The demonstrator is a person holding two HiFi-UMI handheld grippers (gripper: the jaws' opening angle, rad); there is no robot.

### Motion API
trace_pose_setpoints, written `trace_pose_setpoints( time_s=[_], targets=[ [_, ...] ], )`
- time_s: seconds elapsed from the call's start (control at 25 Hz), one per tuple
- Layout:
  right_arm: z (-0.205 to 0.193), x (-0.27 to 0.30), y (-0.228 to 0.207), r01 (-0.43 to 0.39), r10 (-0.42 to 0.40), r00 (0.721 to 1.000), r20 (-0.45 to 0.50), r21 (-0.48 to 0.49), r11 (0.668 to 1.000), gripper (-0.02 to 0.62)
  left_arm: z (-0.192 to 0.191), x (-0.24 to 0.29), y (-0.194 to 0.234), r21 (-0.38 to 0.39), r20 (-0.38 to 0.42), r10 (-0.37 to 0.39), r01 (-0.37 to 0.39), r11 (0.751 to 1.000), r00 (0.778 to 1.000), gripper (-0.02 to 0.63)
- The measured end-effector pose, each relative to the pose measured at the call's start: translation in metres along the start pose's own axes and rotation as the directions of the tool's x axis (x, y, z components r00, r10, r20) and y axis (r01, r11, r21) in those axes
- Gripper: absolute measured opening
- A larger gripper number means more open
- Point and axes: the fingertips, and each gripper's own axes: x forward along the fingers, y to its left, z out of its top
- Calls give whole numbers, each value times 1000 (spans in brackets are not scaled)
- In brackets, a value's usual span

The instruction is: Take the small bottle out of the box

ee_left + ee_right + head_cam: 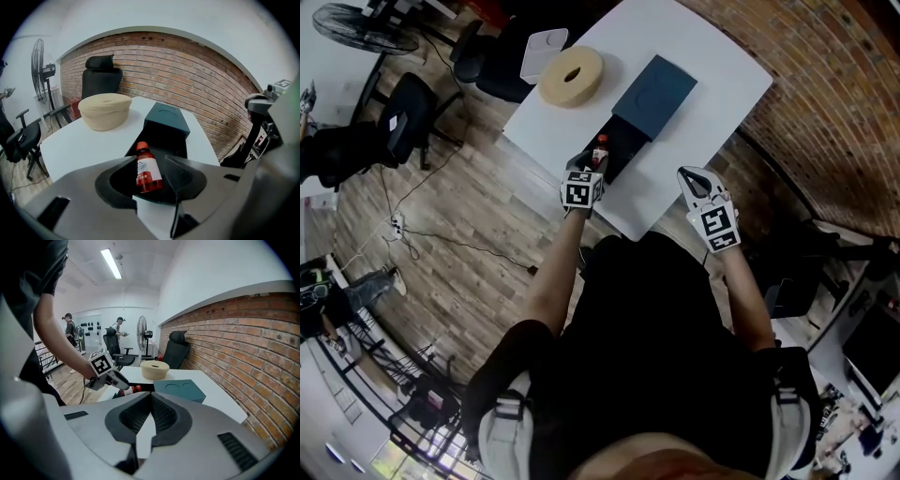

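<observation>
The right gripper (152, 393) is closed and empty. Beyond it, the left gripper (124, 384) sits at the small bottle (130, 390) near the table's (218, 407) left edge.

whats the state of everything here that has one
bottle, capped, lying in the box
box, open, lid off at its far end
left claw, open around the bottle, not gripping
right claw, shut, empty
</observation>
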Motion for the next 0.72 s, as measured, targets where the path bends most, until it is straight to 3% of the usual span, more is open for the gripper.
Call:
trace_pose_setpoints(
  time_s=[0.4,0.72],
  targets=[
    [-4,-6,1,0,0,1000,-11,2,1000,-3,-13,19,4,-58,-87,68,-74,996,994,202],
    [-13,-6,6,-2,3,1000,-26,21,1000,-3,-19,31,16,-19,-151,128,-132,991,980,236]
  ],
)
